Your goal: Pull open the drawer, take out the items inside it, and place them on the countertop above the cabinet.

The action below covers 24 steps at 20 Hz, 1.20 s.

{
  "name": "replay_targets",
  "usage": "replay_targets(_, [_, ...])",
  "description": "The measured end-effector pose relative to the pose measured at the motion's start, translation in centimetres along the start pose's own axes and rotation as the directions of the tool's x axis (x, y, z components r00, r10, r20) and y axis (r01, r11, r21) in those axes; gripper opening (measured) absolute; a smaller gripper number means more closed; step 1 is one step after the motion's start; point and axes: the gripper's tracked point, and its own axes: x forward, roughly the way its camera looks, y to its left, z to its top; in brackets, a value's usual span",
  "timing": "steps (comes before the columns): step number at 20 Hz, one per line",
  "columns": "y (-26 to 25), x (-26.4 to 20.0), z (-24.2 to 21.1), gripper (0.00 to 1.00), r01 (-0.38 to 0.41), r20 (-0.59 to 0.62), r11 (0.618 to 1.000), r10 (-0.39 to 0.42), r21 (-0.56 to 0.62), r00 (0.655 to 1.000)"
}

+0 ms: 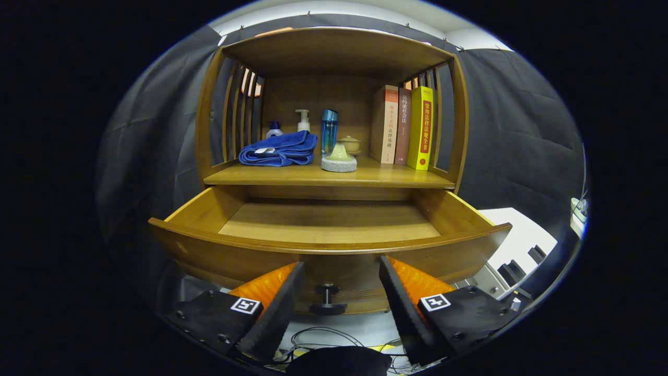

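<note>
Between the spread fingers of the gripper [342, 282], holding nothing: drawer knob [327, 298]. Beyond: drawer [329, 245] pulled out; countertop [334, 175] bearing blue towel [279, 149], bottles, books.

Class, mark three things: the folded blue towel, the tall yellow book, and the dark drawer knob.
Folded blue towel [279, 149], gripper view, top fold.
Tall yellow book [420, 128], gripper view, spine.
Dark drawer knob [327, 300], gripper view, stem, between the open gripper's [342, 279] fingers.
</note>
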Motion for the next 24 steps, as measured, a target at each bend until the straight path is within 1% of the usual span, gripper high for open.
replay_targets(5, [0.0,2.0,1.4,0.96,0.015,0.015,1.0,-0.015,0.006,1.0])
replay_targets(19, [0.2,6.1,1.9,0.96,0.015,0.001,1.0,-0.015,-0.006,1.0])
replay_targets(24, [0.8,8.1,1.6,0.96,0.001,-0.018,1.0,-0.001,-0.007,1.0])
